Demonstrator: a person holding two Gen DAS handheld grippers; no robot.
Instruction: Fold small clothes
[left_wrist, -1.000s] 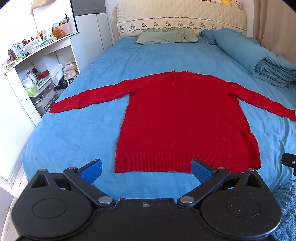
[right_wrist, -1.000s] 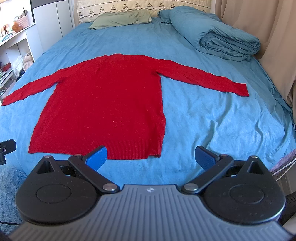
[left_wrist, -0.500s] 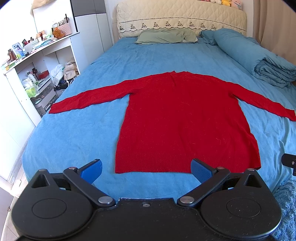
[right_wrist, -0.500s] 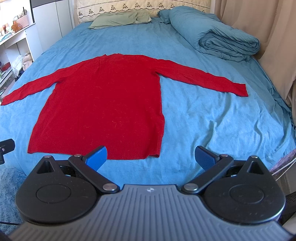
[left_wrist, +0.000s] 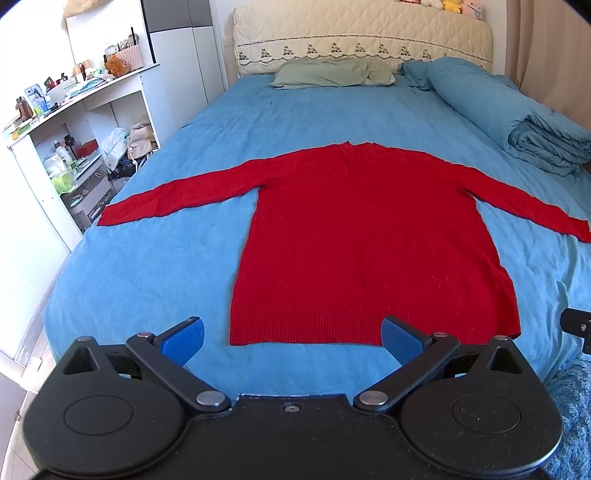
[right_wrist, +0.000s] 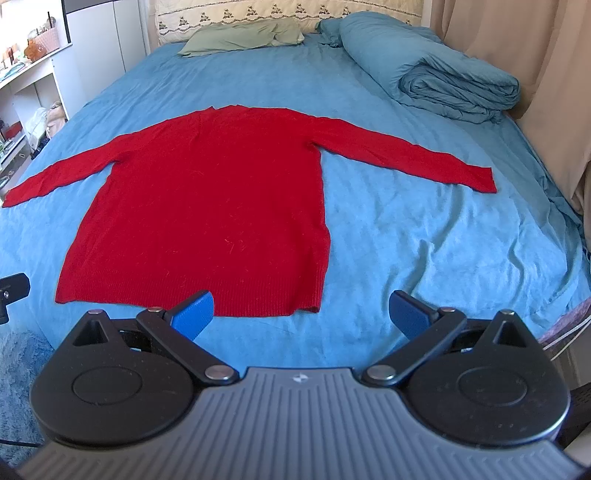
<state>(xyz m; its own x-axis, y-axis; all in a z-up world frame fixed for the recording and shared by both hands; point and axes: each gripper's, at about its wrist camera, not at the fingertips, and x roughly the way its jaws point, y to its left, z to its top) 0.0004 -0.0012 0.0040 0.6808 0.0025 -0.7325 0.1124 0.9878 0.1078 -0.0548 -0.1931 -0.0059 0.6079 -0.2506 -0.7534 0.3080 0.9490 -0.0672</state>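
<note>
From the left wrist view, the left gripper is spread wide, holding nothing, at the foot of the bed. A red knit sweater lies flat, sleeves outstretched, ribbed hem nearest.

From the right wrist view, the right gripper gapes equally wide and bare, over the sweater's hem corner; wrinkled blue sheet lies open rightward, toward a folded duvet.

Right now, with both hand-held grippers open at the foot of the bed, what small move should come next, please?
Probably reach the left hand-held gripper forward to the red sweater's left sleeve cuff: the sweater lies flat and unfolded with sleeves spread, and neither open gripper touches it.
</note>
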